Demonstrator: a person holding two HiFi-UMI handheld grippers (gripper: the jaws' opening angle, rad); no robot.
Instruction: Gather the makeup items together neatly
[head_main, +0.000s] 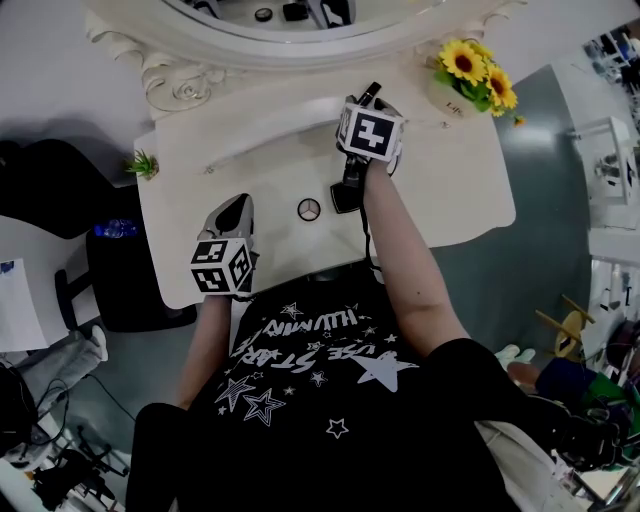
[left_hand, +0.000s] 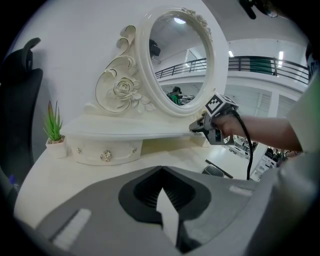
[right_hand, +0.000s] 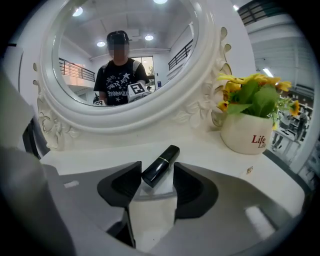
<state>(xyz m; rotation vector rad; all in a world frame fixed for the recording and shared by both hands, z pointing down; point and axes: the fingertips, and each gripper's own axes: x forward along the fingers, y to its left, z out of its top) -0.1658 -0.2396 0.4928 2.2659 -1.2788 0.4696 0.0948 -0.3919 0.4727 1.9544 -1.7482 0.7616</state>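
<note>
Centre frame: right gripper (right_hand: 157, 167), jaws apart astride a glossy black lipstick tube (right_hand: 161, 164). The skewed tube may slip sideways if pinched. Left gripper (left_hand: 161, 169) has jaws together, empty.

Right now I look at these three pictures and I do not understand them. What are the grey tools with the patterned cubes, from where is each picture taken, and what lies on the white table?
No robot here: a person holds a grey two-jaw gripper in each hand, and the patterned cubes are parts of them. One picture comes from a camera on the person's head, looking down; the other two come from cameras riding on each gripper. The table is a white dresser with a mirror, a pot of sunflowers and a small green plant. A round compact and a dark flat item lie in its middle. The left gripper is shut and empty. The right gripper is open, with a black lipstick lying between its jaws, not yet pinched.
</note>
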